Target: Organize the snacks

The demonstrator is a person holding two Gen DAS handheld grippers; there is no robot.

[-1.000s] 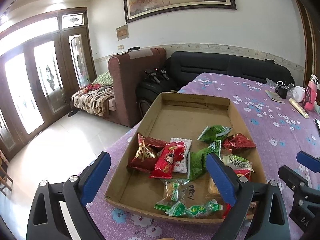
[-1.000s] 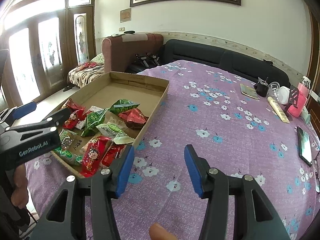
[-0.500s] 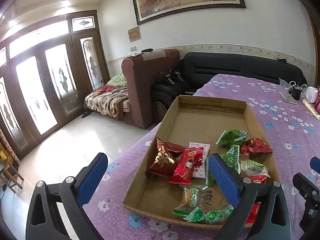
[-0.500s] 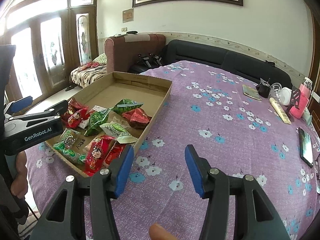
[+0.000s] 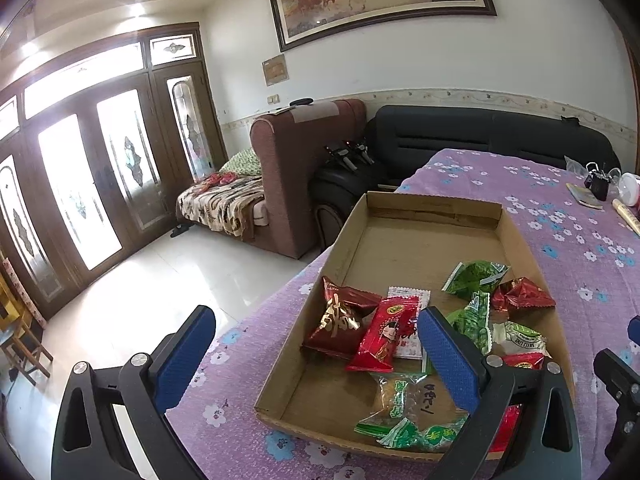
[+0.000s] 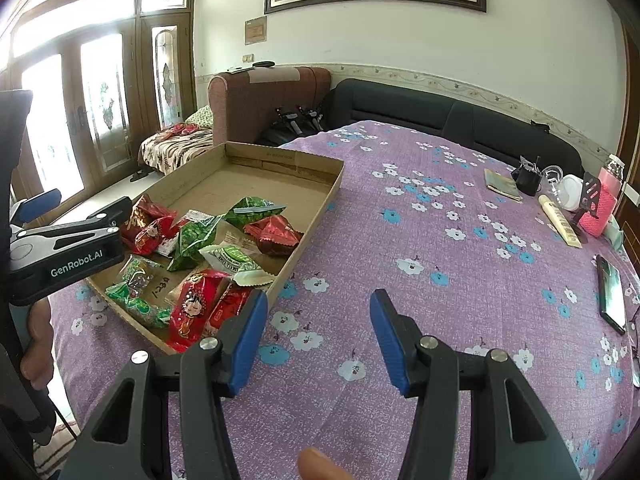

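Observation:
A shallow cardboard tray [image 5: 416,208] [image 6: 316,216] lies on a purple flowered tablecloth [image 6: 440,280]. Its near half holds several red and green snack packets, such as a dark red one [image 5: 340,322], a bright red one [image 5: 386,334] [image 6: 192,304] and a green one [image 5: 476,274] [image 6: 252,212]. My left gripper [image 5: 316,344] is open and empty, above the tray's near left corner. My right gripper [image 6: 318,326] is open and empty, over bare cloth just right of the tray. The left gripper's body [image 6: 64,256] shows in the right wrist view.
The table's left edge drops to a tiled floor [image 5: 140,280]. Sofas [image 5: 480,140] stand behind the table. At the far right lie a phone [image 6: 612,292], a pink holder [image 6: 600,208], a long tube [image 6: 560,226], a booklet [image 6: 502,186] and small items.
My left gripper has drawn back and swung left, so the tray now sits further right in its view. My right gripper has barely moved. Both stay open.

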